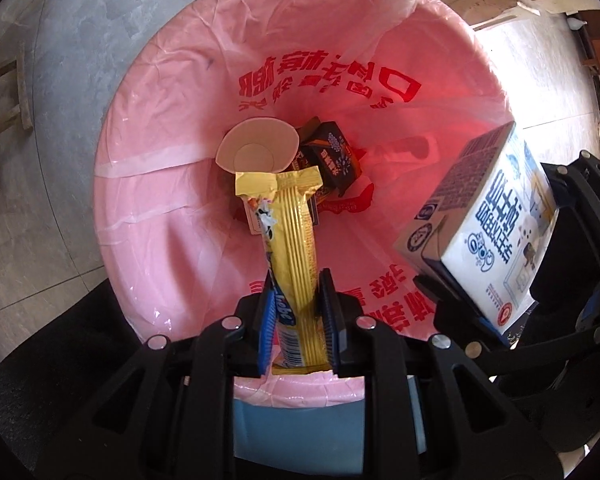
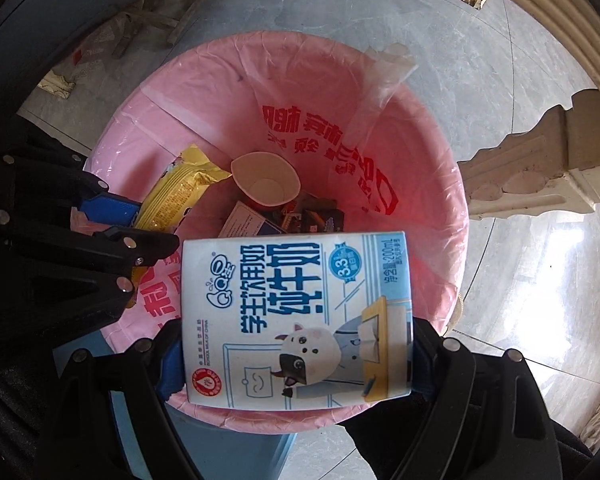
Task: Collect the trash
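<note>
Left wrist view: left gripper (image 1: 296, 320) clamped on long yellow crinkly snack wrapper (image 1: 294, 236), torn top. Right gripper (image 2: 296, 354) squeezes blue-white milk carton (image 2: 296, 320) with cow picture, above pink-lined bin (image 2: 440, 168).

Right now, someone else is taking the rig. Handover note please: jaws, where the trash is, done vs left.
Left gripper: jaws shut on the yellow snack wrapper, held over the open mouth of the pink-lined trash bin.
Right gripper: jaws shut on the blue-and-white milk carton, held just inside the near rim of the same bin.
Already in the bin: a paper cup, dark snack wrappers and a small card.
Done: both items picked up and brought to the bin.
Left: open both jaws to drop wrapper and carton in. Whether more trash remains elsewhere is not visible from here.
</note>
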### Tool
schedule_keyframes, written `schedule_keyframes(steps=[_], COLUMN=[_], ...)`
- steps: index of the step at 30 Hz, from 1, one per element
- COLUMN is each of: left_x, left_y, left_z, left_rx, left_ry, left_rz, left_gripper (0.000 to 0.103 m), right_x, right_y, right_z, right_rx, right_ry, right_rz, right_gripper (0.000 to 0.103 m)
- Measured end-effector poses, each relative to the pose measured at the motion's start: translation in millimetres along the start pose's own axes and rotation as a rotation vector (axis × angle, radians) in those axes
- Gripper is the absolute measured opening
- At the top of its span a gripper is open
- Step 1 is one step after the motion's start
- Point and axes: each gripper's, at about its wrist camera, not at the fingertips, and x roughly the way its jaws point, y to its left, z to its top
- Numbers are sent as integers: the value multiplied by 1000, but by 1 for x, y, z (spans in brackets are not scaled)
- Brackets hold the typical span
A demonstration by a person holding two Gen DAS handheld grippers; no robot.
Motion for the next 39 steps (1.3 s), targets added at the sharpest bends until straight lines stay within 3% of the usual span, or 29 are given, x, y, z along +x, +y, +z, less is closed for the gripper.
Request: schedule_keyframes(steps=[2, 5, 20, 27, 33, 39], left_x=[4, 0, -2, -8, -19, -44], left_y=[1, -1, 3, 5, 3, -1], left_z=[4, 5, 7, 5, -1, -15], left_rx=[0, 0, -3, -9, -26, -55], left_ry=[-3, -6, -10, -28, -78, -179], left_rz=[13, 29, 66, 81, 100, 149], left_gripper=[23, 45, 56, 70, 71, 71], right_x=[0, 1, 5, 6, -1, -16], right_y=[-1, -1, 0, -4, -8, -18], right_z=[0, 0, 2, 2, -1, -7], right_rx=[0, -7, 5, 21, 45, 103], right_ry=[1, 4, 22, 29, 20, -2], right_rz=[1, 4, 5, -17, -32, -50], right_gripper=[82, 82, 83, 83, 84, 84])
